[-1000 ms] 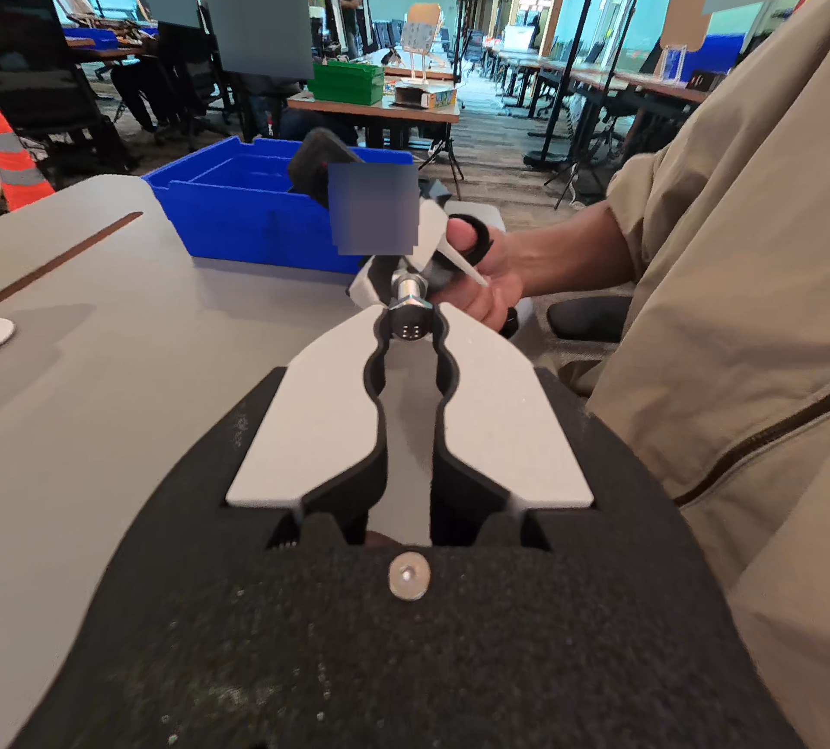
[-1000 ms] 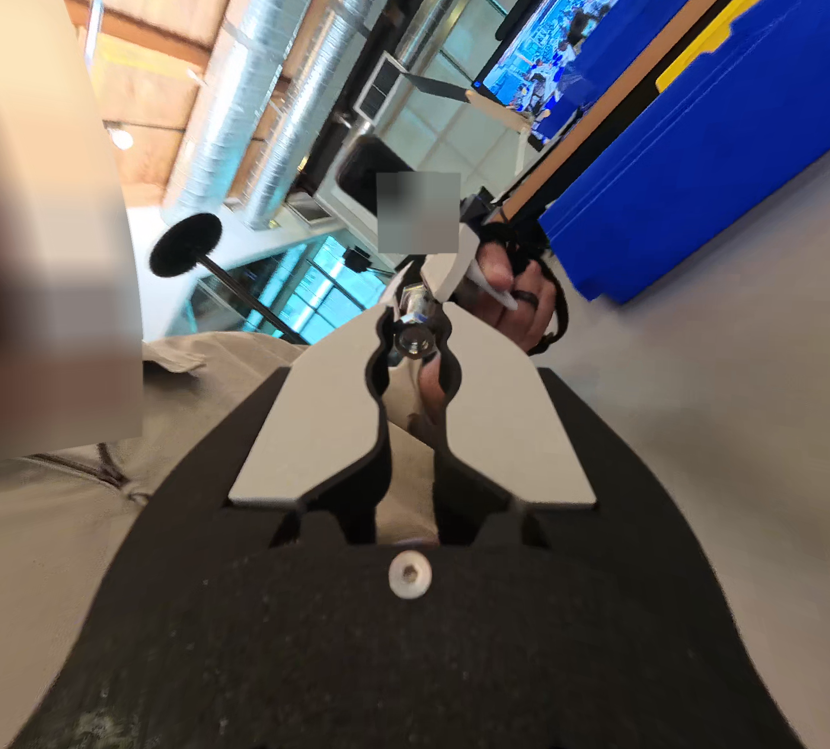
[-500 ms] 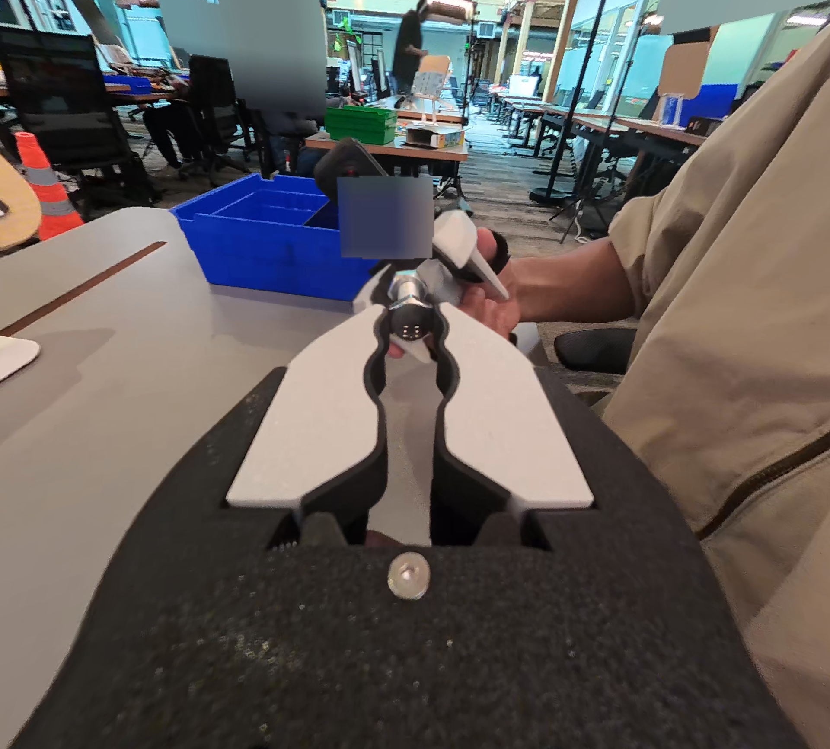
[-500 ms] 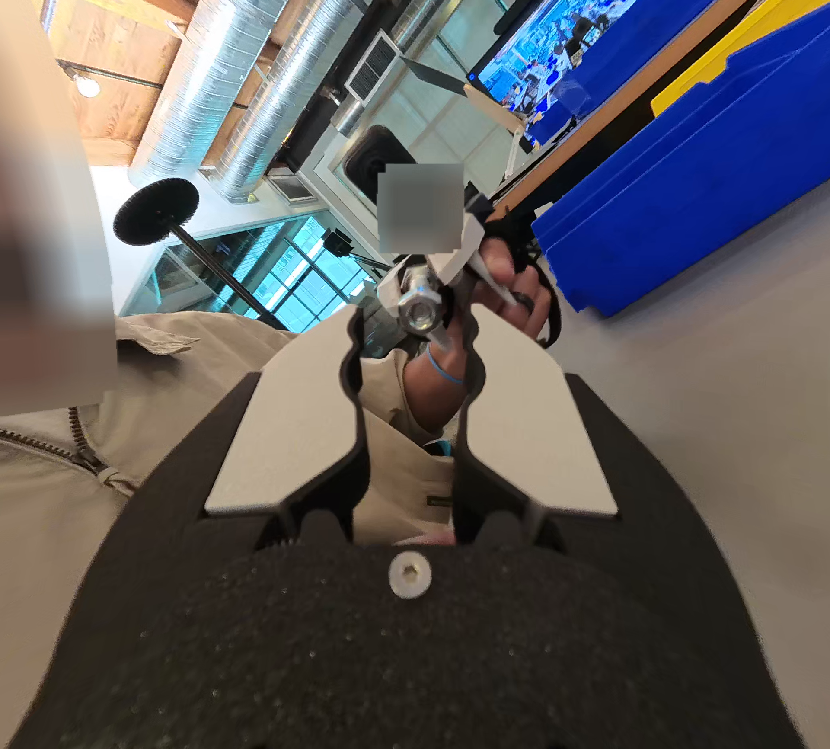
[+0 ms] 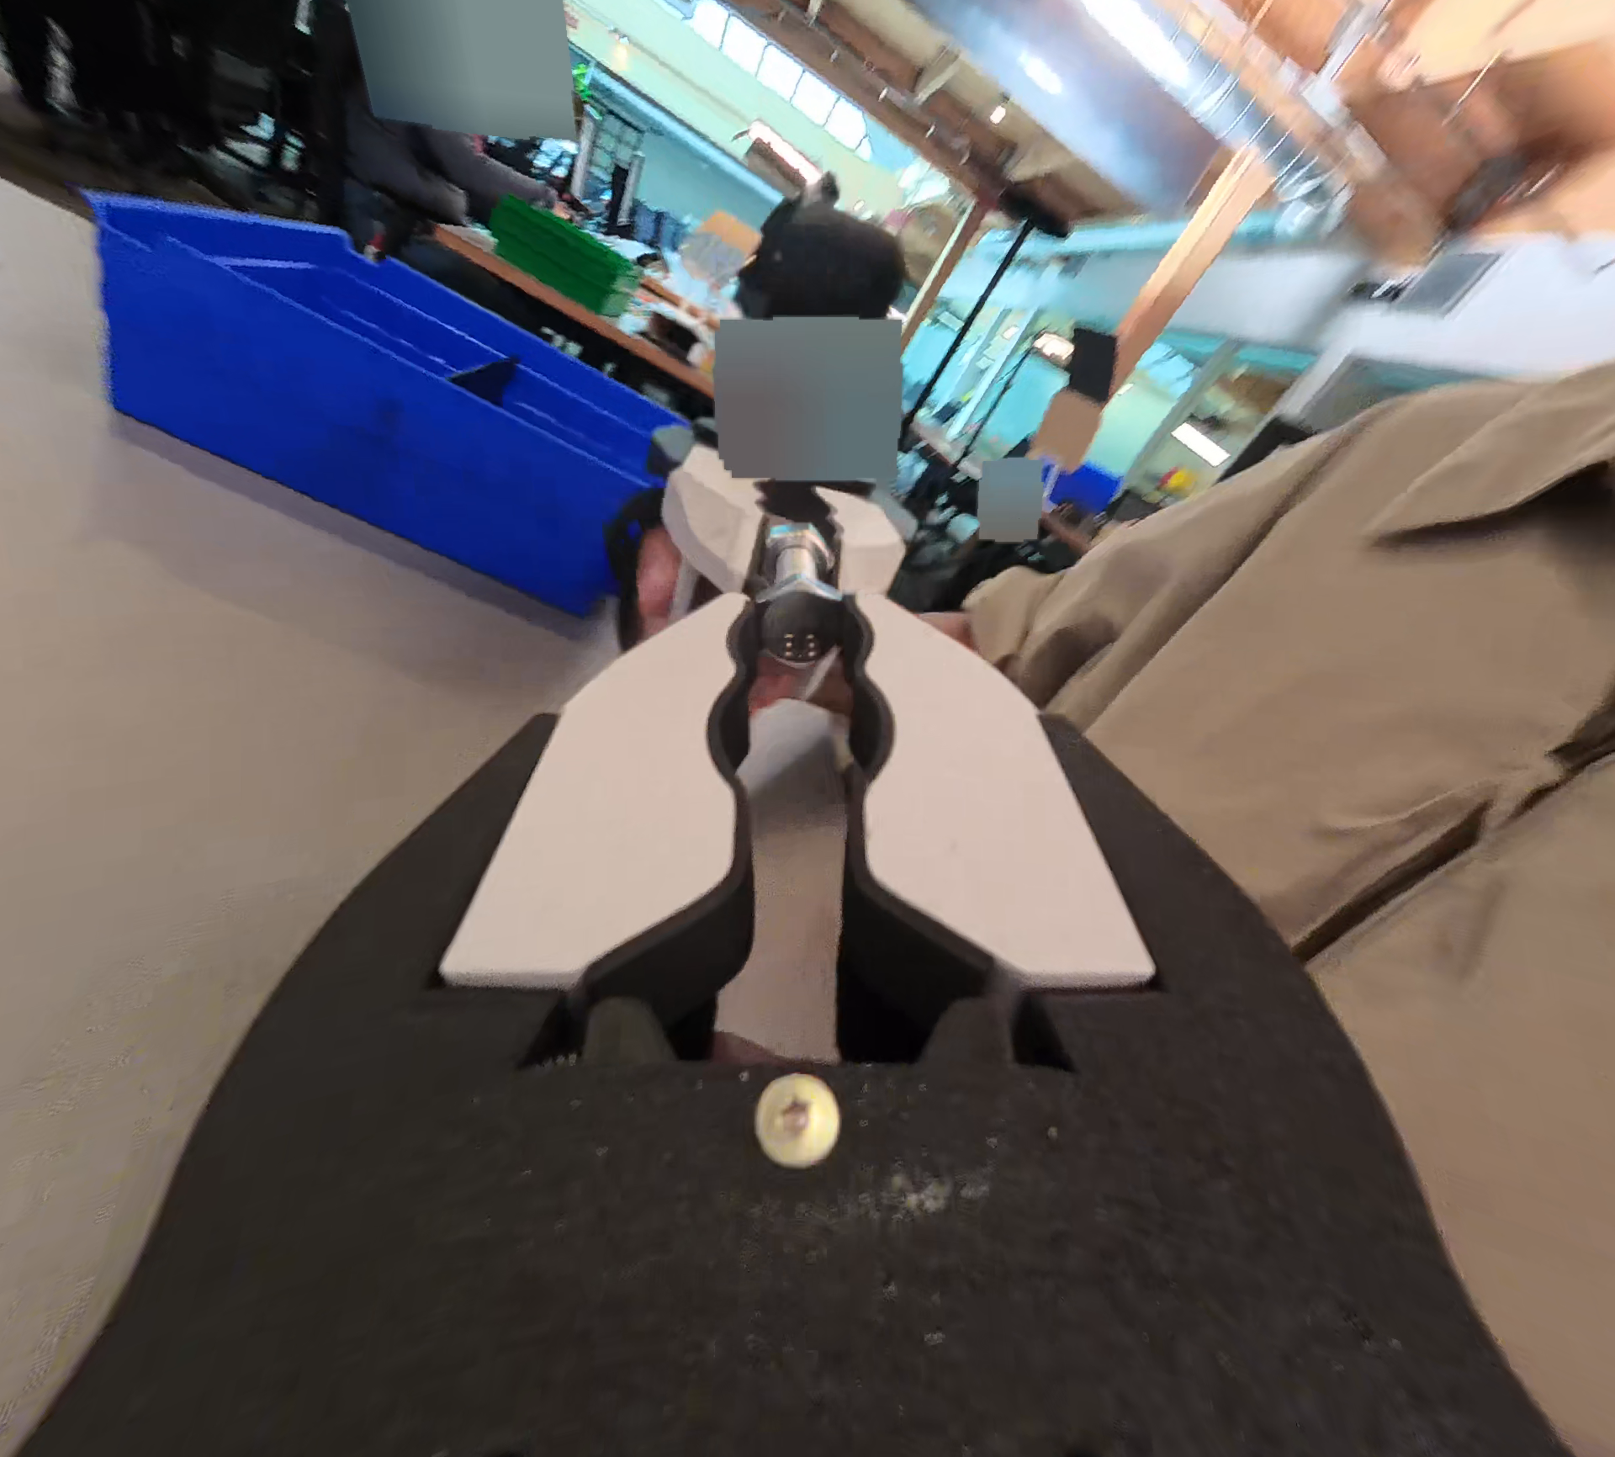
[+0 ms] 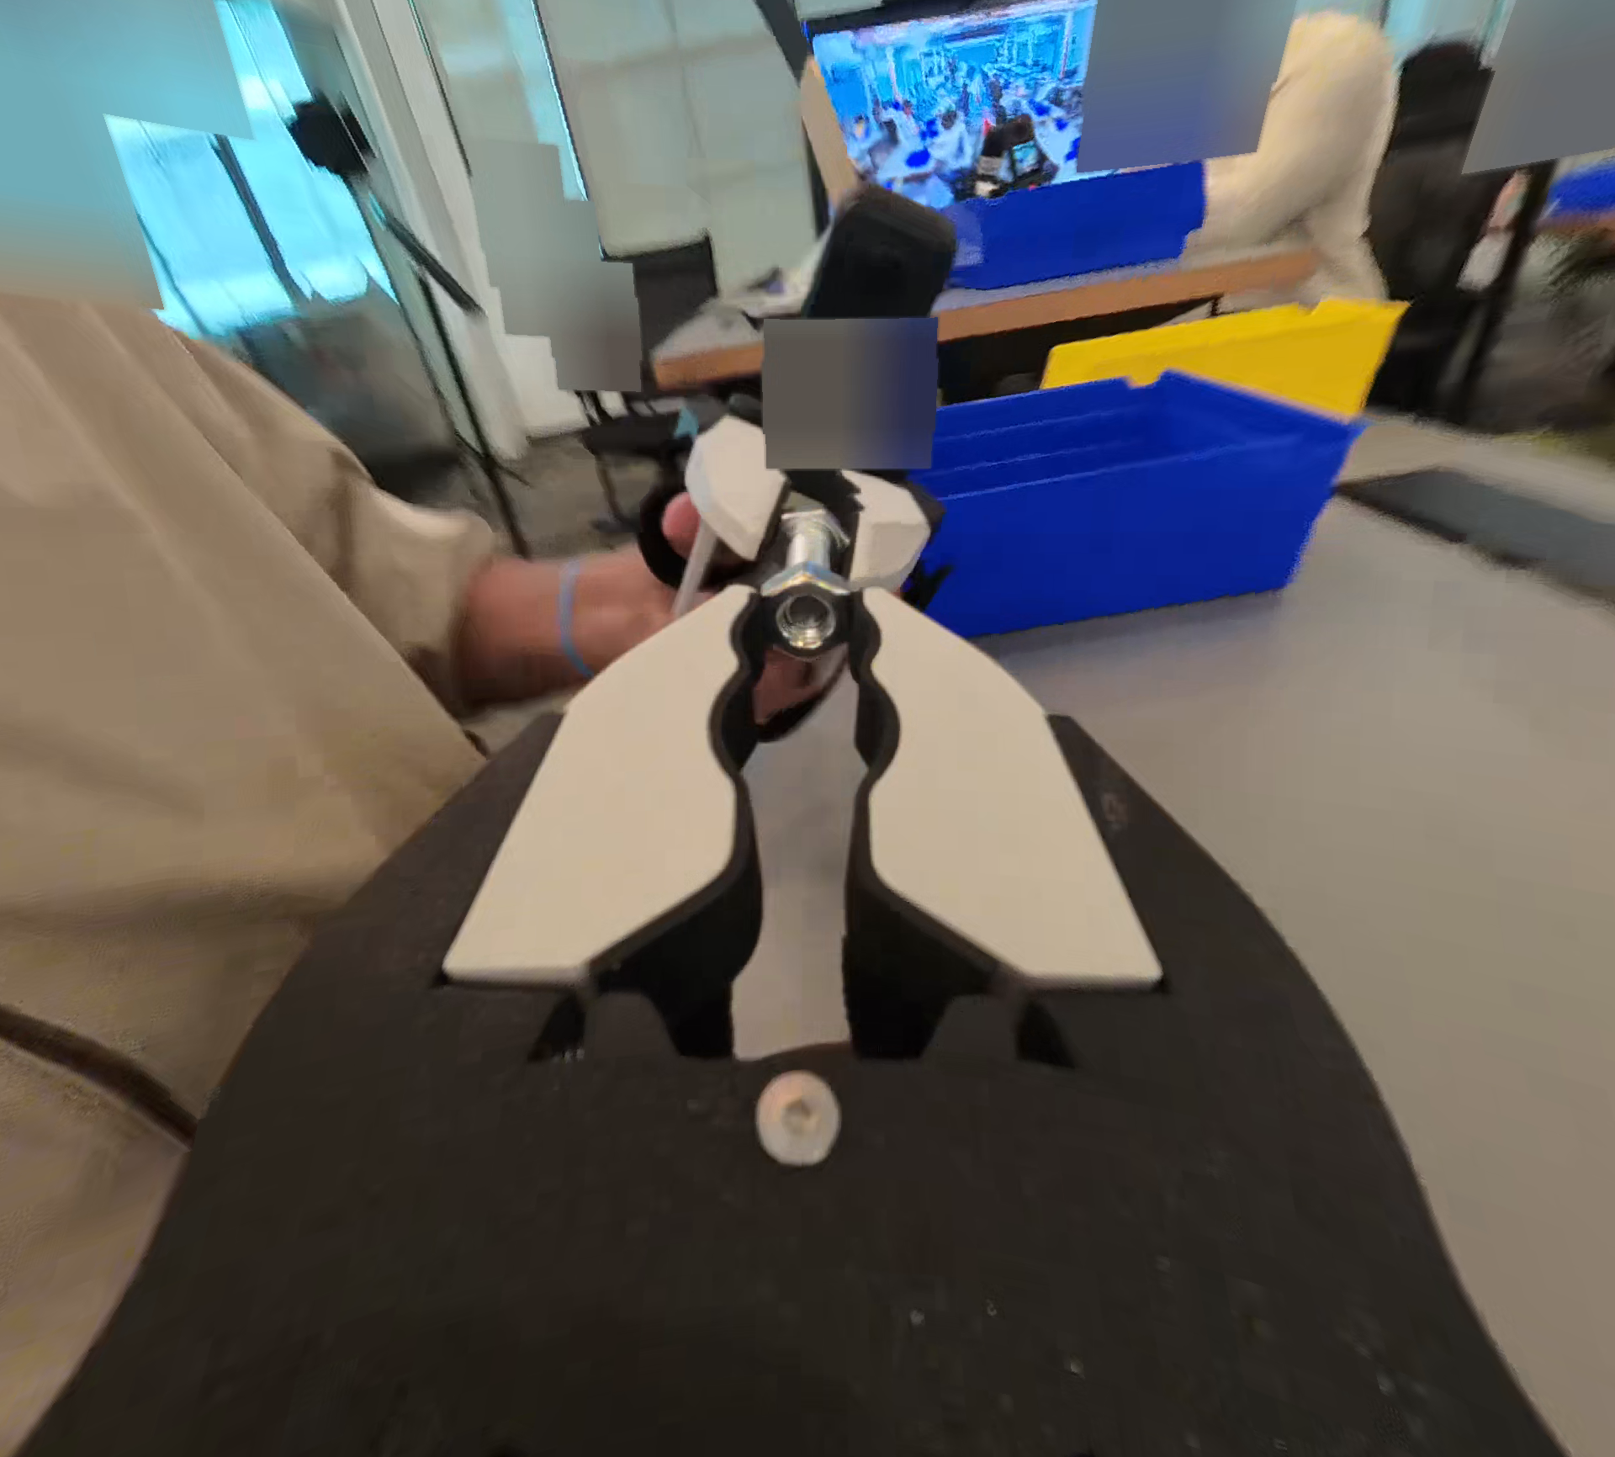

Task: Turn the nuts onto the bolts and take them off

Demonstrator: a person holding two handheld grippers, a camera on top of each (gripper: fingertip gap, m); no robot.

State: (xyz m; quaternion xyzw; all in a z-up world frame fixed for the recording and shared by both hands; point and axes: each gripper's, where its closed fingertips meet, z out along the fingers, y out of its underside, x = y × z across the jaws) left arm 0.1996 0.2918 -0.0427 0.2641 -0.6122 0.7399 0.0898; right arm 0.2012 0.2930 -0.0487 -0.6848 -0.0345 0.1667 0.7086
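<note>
Left gripper [image 5: 797, 641] clamps silver steel bolt [image 5: 793, 641] head; right gripper [image 6: 802, 620] clamps silver hex nut [image 6: 802, 618]. Bolt axis runs straight between 2 facing grippers.

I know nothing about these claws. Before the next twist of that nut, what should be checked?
1. Grip of left claw on bolt head: ok, shut on it.
2. Grip of right claw on nut: ok, shut on it.
3. Line of bolt shaft straight between both claws: ok.
4. Thread engaged inside the nut: cannot tell.
5. Gap to blue bin behind: ok, apart.
</note>
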